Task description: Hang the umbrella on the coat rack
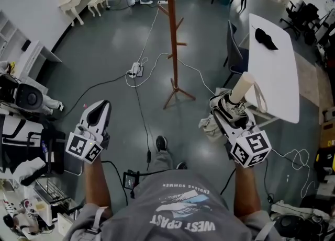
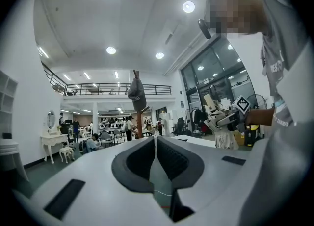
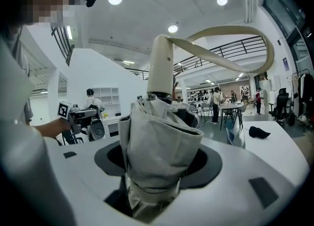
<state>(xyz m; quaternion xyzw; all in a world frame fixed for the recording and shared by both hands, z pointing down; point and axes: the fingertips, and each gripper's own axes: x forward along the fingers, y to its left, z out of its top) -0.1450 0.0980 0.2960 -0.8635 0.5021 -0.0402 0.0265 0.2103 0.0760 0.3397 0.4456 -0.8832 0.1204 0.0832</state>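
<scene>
Closest to me, I am holding the right gripper (image 1: 226, 108) out in front, and its jaws are clamping the folded beige umbrella (image 1: 236, 94) round its bunched fabric. In the right gripper view the cloth is filling the gap between the jaws (image 3: 157, 171). The pale handle is rising straight up out of it, and a flat strap is looping away from the handle's top. In the head view the handle is pointing forward and to the right, towards the edge of the white table (image 1: 275, 78).

On my other side I am carrying the left gripper (image 1: 102, 105) well apart from the umbrella. Its jaws are sitting pressed together with nothing between them (image 2: 155, 154).

Farther out, a power strip (image 1: 136, 69) is lying on the grey floor with cables trailing from it. Just beyond it the wooden coat rack (image 1: 174, 41) is standing upright on its splayed feet, ahead of me and between the two grippers. In the left gripper view a grey thing (image 2: 137, 92) is hanging at the rack's top.

On the white table a small black item (image 1: 266, 38) is lying near the far end. At the back of the hall, people are sitting and standing among desks.
</scene>
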